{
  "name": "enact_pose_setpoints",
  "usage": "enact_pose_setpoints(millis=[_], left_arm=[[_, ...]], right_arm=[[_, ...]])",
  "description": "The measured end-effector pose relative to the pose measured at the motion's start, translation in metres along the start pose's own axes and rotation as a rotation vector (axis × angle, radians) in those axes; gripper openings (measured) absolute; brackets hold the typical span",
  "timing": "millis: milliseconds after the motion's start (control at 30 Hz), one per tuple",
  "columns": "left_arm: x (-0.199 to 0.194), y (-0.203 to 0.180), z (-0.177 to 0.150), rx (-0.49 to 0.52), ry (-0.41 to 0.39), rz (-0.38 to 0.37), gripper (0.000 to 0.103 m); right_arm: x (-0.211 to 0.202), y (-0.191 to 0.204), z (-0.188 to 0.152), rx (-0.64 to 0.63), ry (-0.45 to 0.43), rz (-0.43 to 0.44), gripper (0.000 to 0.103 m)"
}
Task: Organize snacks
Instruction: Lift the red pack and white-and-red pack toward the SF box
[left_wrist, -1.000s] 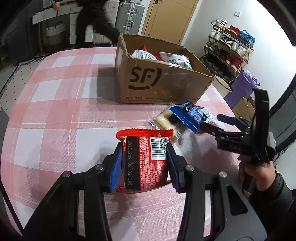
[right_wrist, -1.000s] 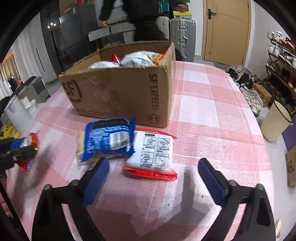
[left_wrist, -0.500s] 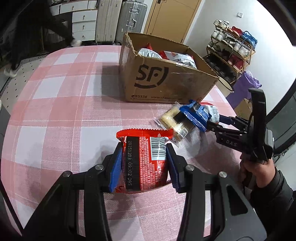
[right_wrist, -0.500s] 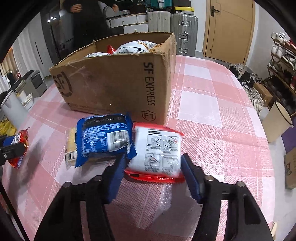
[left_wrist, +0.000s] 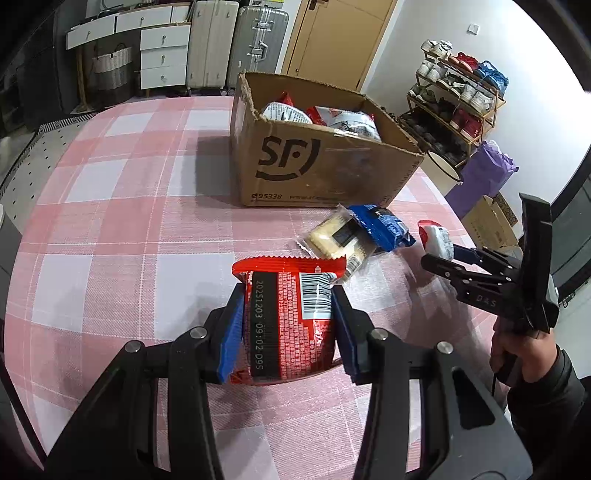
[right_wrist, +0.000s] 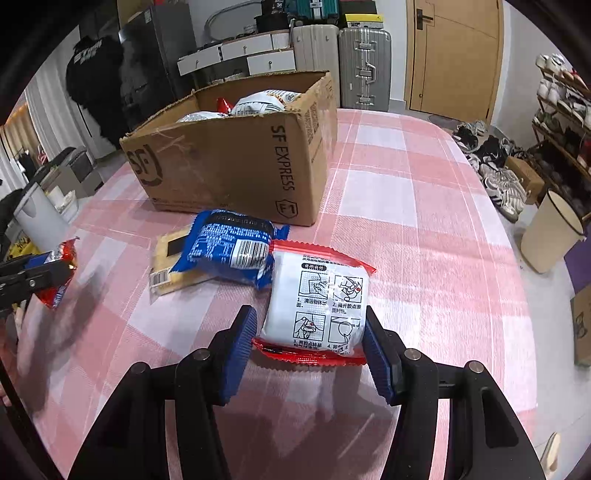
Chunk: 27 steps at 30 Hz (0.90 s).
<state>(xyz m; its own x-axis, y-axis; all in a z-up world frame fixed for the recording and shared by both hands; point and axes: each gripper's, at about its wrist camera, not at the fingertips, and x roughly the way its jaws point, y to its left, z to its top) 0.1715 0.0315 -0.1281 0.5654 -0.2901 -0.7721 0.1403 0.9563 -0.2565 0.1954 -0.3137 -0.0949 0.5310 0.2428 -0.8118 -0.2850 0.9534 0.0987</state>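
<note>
On the pink checked tablecloth (right_wrist: 424, 221), just in front of the cardboard box (right_wrist: 236, 166), the right gripper (right_wrist: 310, 347) had closed in around the white packet (right_wrist: 317, 295); a second earlier its jaws had stood wide and short of it. One blue pad (right_wrist: 376, 358) touched the packet's side, the other stood just beside it, so the grip looked nearly but not fully made. The left gripper (left_wrist: 288, 321) held the red packet (left_wrist: 291, 314) clamped, as before. The blue packet (right_wrist: 229, 251) and the yellow one (right_wrist: 170, 266) lay loose beside the box. Both held packets seemed ready for the box.
</note>
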Motion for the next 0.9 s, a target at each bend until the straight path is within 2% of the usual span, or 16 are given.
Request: enact_pose_setpoints(millis=[200,433,900], left_arm=[[-0.009,-0.005,0.002,0.015,-0.019,0.003,0.041],[-0.022,-0.012,0.011,0.039,-0.045,0.018,0.041],[-0.055,-0.025,0.062,0.104,-0.127,0.044,0.041]], right_arm=[[-0.025,-0.001,-0.001,0.051,-0.051,0.046,0.057],[-0.064,0.013,0.014,0.05,-0.143,0.109,0.057],[-0.137,0.045,0.065,-0.021,-0.299,0.191,0.057]])
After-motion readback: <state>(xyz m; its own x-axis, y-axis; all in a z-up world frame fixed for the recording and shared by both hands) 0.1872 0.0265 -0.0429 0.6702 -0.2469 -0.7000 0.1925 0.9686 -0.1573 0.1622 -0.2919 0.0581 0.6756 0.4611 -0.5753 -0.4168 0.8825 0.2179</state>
